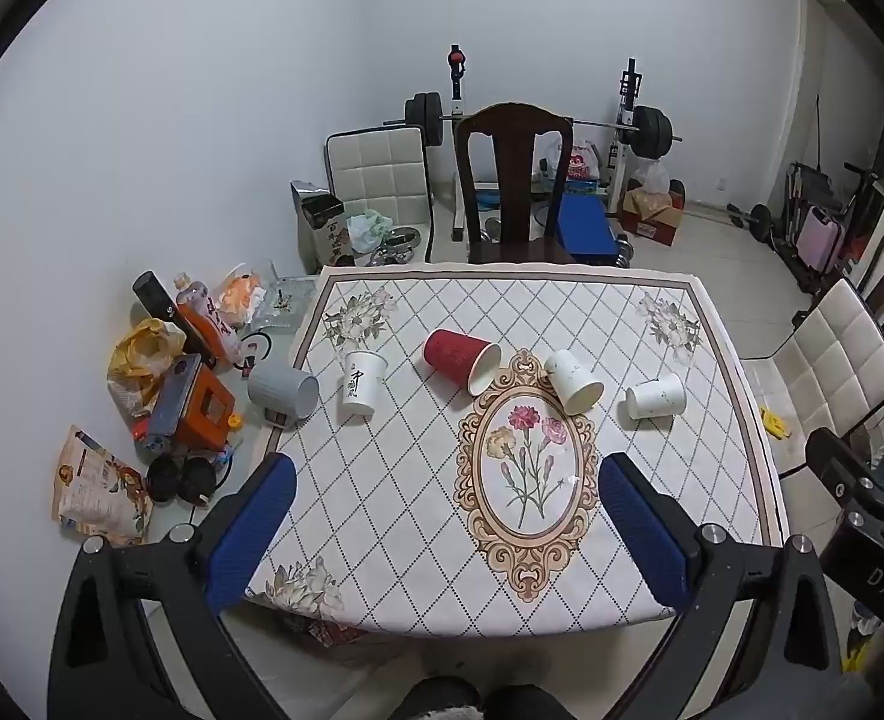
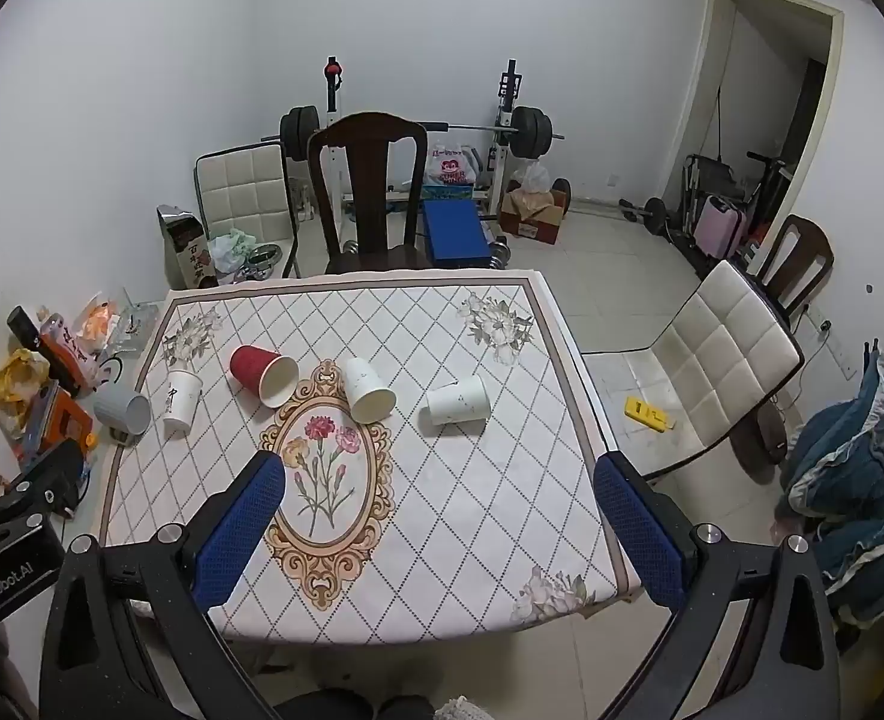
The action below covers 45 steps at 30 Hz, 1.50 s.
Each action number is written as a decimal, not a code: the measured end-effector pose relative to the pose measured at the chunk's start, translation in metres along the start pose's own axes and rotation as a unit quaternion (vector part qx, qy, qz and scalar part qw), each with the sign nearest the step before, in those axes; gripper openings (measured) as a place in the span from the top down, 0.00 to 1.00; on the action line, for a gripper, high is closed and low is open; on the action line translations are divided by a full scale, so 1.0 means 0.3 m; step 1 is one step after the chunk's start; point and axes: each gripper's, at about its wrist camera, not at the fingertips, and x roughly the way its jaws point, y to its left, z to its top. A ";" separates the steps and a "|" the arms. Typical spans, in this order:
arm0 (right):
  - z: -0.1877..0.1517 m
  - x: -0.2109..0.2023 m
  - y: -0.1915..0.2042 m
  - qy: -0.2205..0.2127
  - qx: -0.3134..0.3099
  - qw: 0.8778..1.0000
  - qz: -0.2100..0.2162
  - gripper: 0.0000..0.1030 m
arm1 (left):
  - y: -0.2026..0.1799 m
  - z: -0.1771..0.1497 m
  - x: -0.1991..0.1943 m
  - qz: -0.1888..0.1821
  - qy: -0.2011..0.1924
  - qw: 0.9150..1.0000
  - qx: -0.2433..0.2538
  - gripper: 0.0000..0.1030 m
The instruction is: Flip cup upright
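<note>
Several cups sit in a row across the table (image 1: 382, 510). A grey mug (image 1: 283, 391) (image 2: 123, 410) lies on its side at the left edge. A white cup with black writing (image 1: 361, 384) (image 2: 181, 402) stands mouth down. A red cup (image 1: 460, 360) (image 2: 262, 373) lies on its side. Two white speckled cups (image 1: 574, 381) (image 1: 655, 397) (image 2: 369, 391) (image 2: 457, 401) lie on their sides. My left gripper (image 1: 448, 471) and right gripper (image 2: 439, 468) are open and empty, held above the near half of the table, well short of the cups.
A dark wooden chair (image 1: 517, 180) stands at the far side, a white padded chair (image 2: 712, 360) to the right. Bags and boxes (image 1: 172, 372) litter the floor on the left. A barbell rack (image 1: 538, 120) stands by the back wall.
</note>
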 end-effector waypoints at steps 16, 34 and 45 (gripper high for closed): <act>0.013 0.020 0.009 0.007 -0.002 1.000 0.004 0.00 | -0.014 0.011 0.006 0.004 0.002 1.000 0.004 0.00; 0.030 -0.025 0.011 -0.002 -0.004 1.000 0.003 0.00 | 0.015 0.032 -0.026 0.003 -0.006 1.000 0.005 0.00; 0.032 -0.033 0.014 -0.003 -0.004 1.000 0.003 0.00 | 0.011 0.032 -0.032 0.003 -0.006 1.000 0.004 0.00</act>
